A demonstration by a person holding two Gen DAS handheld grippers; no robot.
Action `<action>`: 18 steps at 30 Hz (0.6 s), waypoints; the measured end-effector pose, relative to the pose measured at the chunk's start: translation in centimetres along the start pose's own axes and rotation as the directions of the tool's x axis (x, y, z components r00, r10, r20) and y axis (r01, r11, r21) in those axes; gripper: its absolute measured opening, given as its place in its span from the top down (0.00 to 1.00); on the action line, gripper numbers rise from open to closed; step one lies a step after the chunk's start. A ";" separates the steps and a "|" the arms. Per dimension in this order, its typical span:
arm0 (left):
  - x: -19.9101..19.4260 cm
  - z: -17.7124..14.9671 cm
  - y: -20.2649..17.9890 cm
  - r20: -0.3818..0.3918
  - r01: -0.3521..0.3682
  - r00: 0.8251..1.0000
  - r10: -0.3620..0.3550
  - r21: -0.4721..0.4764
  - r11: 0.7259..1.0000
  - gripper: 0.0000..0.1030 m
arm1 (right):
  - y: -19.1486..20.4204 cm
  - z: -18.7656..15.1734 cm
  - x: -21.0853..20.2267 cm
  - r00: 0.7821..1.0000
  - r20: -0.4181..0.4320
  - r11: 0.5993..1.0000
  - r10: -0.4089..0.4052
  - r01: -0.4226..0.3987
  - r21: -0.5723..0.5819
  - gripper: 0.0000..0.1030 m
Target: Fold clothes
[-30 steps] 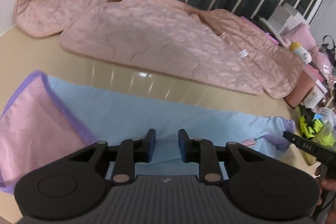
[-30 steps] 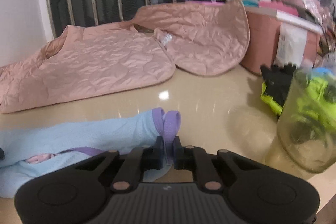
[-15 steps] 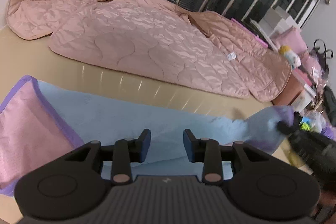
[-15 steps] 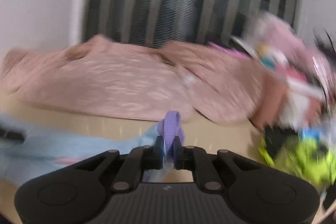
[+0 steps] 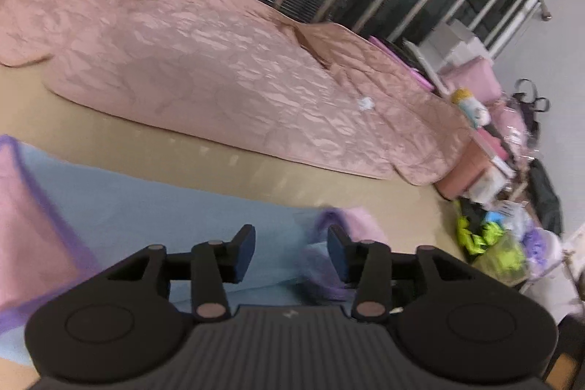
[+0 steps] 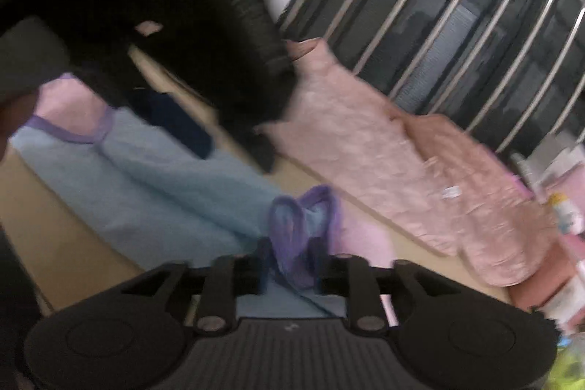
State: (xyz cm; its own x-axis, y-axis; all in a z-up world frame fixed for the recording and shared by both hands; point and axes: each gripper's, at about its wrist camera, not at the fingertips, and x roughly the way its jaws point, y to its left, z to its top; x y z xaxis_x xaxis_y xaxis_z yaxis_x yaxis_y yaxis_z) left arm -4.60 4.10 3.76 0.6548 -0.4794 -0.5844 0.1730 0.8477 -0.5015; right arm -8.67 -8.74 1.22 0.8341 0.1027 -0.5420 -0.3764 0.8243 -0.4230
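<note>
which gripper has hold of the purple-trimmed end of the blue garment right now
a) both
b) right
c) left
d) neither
b: in the right wrist view the purple cuff of the blue garment sits between the right gripper fingers, while the left gripper stands open over the cloth, gripping nothing.

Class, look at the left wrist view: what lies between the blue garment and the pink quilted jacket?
Only a bare strip of beige tabletop separates the blue garment from the pink quilted jacket.
</note>
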 end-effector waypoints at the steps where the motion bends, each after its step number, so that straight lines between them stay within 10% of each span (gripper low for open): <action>1: 0.6 0.1 -0.4 -0.014 0.014 1.000 -0.014 0.003 1.000 0.52 | 0.0 -0.2 -0.1 1.000 0.010 1.000 0.007 -0.007 0.004 0.65; 6: 3.6 0.3 -1.9 -0.056 -0.012 0.998 0.013 0.014 1.000 0.54 | -0.8 -1.1 -1.7 0.998 0.062 0.999 0.017 -0.019 0.041 0.62; 9: 4.7 0.4 -2.1 -0.055 -0.012 0.998 0.012 0.008 1.000 0.99 | -1.8 -1.7 -3.9 0.992 0.126 0.998 0.006 -0.014 0.062 0.56; 18: 3.9 0.5 -0.2 -0.030 0.026 0.999 -0.029 -0.100 0.995 0.99 | -5.1 -1.8 -2.4 0.996 0.080 0.977 0.037 -0.053 0.207 0.75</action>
State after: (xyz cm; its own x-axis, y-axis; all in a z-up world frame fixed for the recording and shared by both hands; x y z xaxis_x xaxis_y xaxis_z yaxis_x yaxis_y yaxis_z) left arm -1.75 2.16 1.95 0.6272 -0.5106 -0.5881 0.1153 0.8077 -0.5782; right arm -9.50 -14.24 3.38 0.8494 0.1772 -0.4972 -0.3283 0.9149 -0.2348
